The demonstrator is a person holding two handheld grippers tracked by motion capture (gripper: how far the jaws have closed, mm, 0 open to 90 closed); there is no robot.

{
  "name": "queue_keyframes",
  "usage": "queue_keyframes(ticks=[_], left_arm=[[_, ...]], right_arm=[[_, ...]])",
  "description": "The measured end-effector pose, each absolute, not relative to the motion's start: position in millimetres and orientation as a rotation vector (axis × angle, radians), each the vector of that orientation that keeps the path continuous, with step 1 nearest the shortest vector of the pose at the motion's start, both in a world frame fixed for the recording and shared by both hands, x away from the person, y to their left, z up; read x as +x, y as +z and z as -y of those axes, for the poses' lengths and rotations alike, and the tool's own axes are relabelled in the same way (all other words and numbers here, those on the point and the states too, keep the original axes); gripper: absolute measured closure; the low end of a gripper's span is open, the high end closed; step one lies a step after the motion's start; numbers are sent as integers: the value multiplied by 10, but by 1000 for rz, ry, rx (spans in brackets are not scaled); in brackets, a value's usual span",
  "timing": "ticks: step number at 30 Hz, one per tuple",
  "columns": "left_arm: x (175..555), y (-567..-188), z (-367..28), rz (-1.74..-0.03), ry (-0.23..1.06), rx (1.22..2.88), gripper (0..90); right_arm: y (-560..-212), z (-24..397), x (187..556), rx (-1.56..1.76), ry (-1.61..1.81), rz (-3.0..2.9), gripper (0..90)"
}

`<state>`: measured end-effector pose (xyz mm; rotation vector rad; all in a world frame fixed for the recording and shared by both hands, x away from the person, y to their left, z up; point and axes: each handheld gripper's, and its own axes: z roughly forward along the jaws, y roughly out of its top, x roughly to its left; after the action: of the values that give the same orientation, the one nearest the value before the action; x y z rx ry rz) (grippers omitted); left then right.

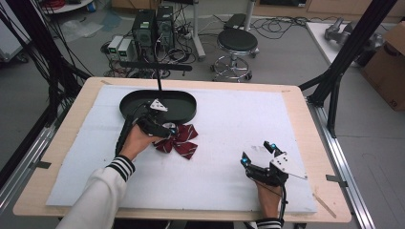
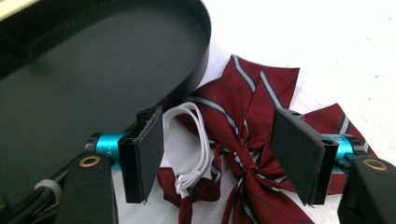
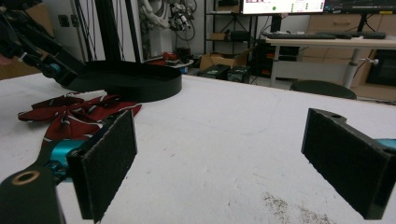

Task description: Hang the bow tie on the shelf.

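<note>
We find the left gripper (image 2: pixel 217 154) wide open astride the bow tie (image 2: pixel 254 140), beside the tray (image 2: pixel 93 84); closing may catch only its white elastic (image 2: pixel 198 140). Right gripper (image 3: pixel 224 168) open, apparently idle

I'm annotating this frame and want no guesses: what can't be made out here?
- Bow tie: its left end, high view, hidden under the left gripper.
- Black tray: far end, left gripper view, cut off by the frame's edge.
- White elastic loop: how it fastens to the bow, left gripper view, too small.
</note>
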<state>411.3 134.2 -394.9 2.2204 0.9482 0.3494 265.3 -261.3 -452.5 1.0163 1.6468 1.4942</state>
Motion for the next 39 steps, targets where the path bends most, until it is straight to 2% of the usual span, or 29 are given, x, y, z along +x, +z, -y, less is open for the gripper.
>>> queue_keyframes(ticks=[7, 17, 39], left_arm=[[4170, -4009, -1327, -1058, 333, 2249, 450], [4227, -4047, -1247, -1098, 298, 2276, 557], [4304, -4109, -1136, -1183, 355, 2298, 739]], right_arm=[[-4525, 2618, 2652, 1024, 1501, -1643, 94], [-4526, 2621, 2650, 1019, 1501, -1642, 94], [-4527, 2627, 2650, 1027, 1507, -1631, 94]])
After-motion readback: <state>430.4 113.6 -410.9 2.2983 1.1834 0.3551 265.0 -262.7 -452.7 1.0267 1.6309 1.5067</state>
